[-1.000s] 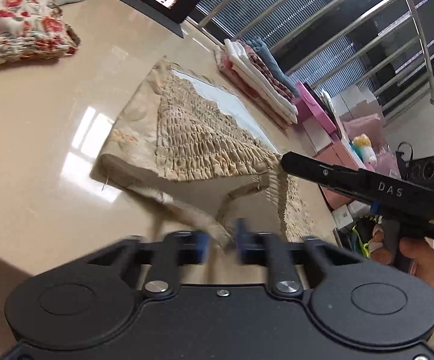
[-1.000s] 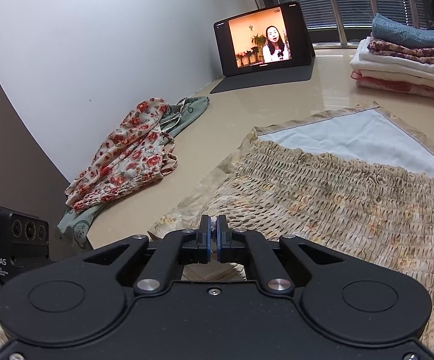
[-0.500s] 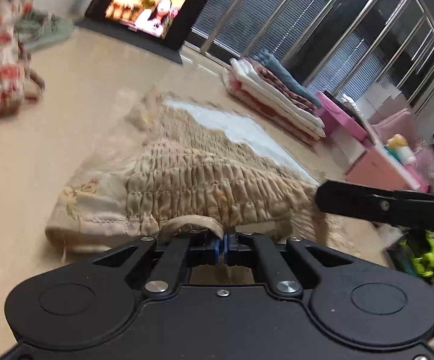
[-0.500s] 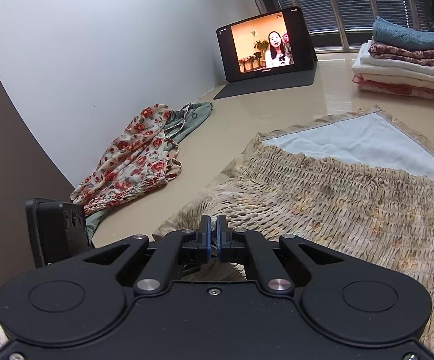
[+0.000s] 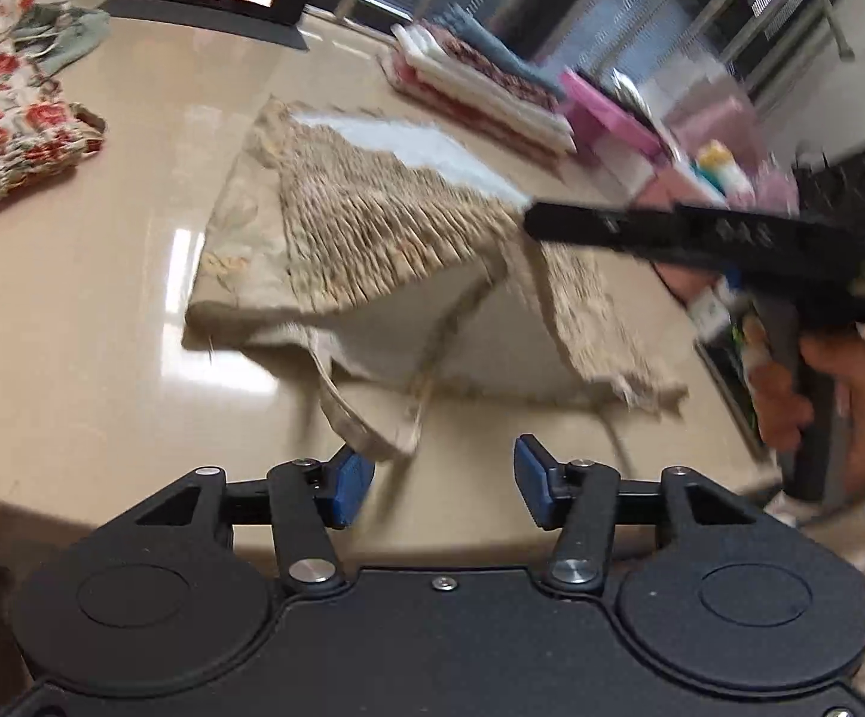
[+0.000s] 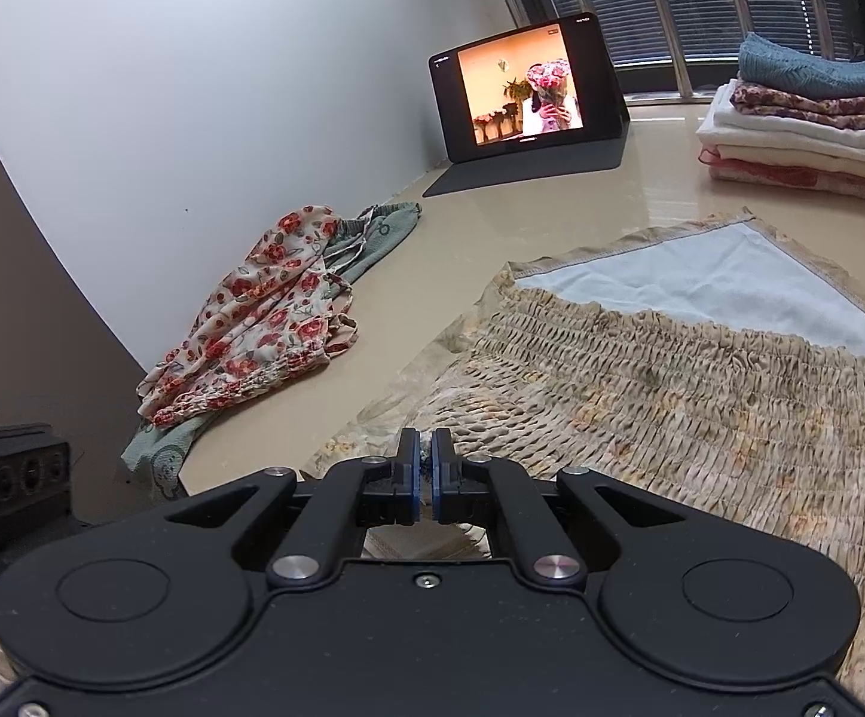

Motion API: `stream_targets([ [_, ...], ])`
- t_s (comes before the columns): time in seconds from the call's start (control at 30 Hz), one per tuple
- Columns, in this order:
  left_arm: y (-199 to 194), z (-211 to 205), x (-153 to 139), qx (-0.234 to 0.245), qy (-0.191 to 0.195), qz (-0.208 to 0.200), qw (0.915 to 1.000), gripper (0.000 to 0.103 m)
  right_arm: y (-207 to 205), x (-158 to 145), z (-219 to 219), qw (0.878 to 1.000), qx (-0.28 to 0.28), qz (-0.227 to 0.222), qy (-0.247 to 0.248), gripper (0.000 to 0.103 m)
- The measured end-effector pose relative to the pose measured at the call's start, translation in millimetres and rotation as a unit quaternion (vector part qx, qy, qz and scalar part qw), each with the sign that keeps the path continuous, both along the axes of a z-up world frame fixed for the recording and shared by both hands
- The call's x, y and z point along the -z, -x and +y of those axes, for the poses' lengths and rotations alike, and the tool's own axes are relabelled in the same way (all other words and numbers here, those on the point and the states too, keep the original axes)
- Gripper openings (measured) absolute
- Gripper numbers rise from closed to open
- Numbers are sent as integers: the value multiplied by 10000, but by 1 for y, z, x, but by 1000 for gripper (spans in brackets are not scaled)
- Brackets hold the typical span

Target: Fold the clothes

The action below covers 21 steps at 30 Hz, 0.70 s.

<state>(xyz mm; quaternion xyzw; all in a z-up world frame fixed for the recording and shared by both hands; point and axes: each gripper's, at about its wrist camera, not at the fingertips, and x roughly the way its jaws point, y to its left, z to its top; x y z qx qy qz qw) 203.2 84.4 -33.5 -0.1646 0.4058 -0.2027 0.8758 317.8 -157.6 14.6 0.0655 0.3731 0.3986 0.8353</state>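
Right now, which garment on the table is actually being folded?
On the glossy beige table, between the floral heap by the wall and the folded stack, lies the beige garment. Only it has a puckered, shirred panel and a pale blue lining.

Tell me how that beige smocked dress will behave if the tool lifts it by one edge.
Likely floppy: the beige smocked dress already sags in a tent where the right tool holds it up. Probably light, since a small pinch carries it. The strap dangles near the opening left tool, so loose ends may trail.
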Motion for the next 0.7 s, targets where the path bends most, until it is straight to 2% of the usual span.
stream_targets([
  [0.17,20,-9,-24,704,-213,-590,9955,49,0,0,0,10000,0,-1,57,3],
  [0.27,22,-12,-36,938,-58,-793,9924,49,0,-1,2,9999,-28,-36,96,3],
  [0.33,15,-14,-37,800,-58,-851,9931,49,1,-2,3,9999,-47,-59,111,3],
  [0.43,-10,-21,-25,483,-291,-810,9951,49,1,-1,5,9999,-67,-61,100,3],
  [0.5,-30,-27,-13,354,-345,-716,9962,34,1,-1,5,9999,-70,-66,84,3],
  [0.6,-52,-38,2,229,-300,-575,9976,19,1,-1,5,9999,-72,-61,47,3],
  [0.7,-63,-47,11,-102,-406,-632,9971,18,1,-1,4,9999,-89,-66,27,3],
])
